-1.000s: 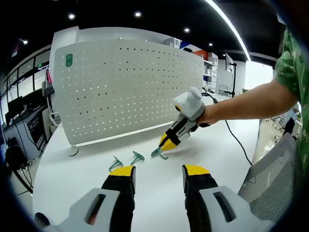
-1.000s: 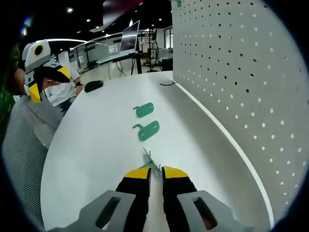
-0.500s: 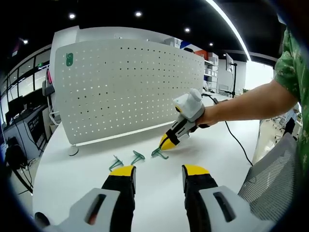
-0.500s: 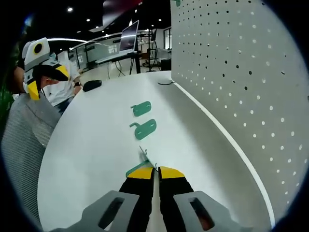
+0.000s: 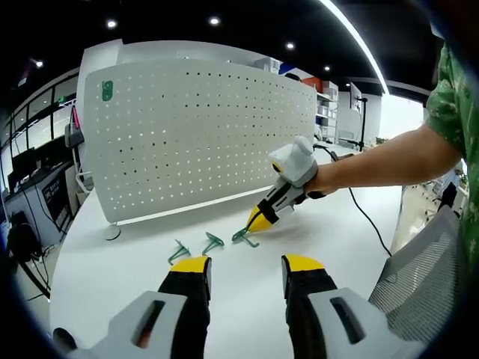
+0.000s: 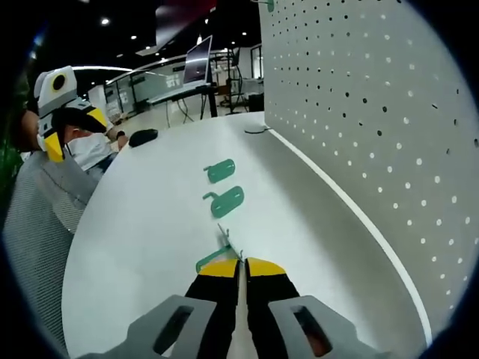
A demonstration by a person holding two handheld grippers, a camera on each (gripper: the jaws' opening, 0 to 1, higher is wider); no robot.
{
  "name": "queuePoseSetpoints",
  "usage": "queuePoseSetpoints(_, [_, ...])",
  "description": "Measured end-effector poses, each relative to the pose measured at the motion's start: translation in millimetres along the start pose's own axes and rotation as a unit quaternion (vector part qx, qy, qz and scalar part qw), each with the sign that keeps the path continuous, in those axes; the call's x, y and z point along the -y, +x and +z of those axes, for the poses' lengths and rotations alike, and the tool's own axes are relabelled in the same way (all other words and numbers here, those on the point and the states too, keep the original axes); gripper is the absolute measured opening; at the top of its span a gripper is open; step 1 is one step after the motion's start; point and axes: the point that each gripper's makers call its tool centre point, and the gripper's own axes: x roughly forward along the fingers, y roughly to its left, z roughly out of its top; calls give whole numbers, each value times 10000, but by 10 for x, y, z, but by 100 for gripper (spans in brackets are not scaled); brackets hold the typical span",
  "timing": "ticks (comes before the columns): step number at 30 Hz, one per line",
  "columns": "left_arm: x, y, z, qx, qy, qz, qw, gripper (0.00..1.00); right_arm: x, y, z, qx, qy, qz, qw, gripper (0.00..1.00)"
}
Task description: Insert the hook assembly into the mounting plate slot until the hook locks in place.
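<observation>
Right tool (image 6: pixel 240 261) pinching a green hook (image 6: pixel 217 252) between closed yellow-tipped jaws, just above the white counter (image 6: pixel 142 224). Showing again in the left gripper view, right tool (image 5: pixel 258 221) reaching in from the right on a bare forearm (image 5: pixel 382 161), tips angling down toward the counter (image 5: pixel 112 277) with the hook (image 5: pixel 243 237) hanging at them, touching or nearly touching the surface; cannot tell which.

Left tool (image 5: pixel 245 264) hovering low over the counter, jaws spread wide, gripping nothing. Appearing too at the left edge of the right gripper view, left tool (image 6: pixel 60 112) raised beside a grey mesh chair back (image 6: pixel 37 217).

Lying flat on the counter ahead of the held hook, two more green hooks: nearer one (image 6: pixel 226 201) and farther one (image 6: pixel 221 170), close together, in a rough line with the right tool. Seen from the left gripper view as two small green pieces, one (image 5: pixel 179 252) and another (image 5: pixel 212 242), just beyond the left tool's left jaw, near the held hook but apart from it.

Standing upright along the far side of the counter, white perforated mounting plate (image 5: pixel 198 134), curving across the scene, with a small green piece (image 5: pixel 107 92) fixed near its upper corner. Rising along the right side of the right gripper view, same plate (image 6: pixel 374 112), well apart from the held hook.
</observation>
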Motion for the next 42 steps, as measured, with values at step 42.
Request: queuePoseSetpoints(42, [43,3,49,46,99,-80,9999,37,-24,-152,160,134,256,-10,9996,0])
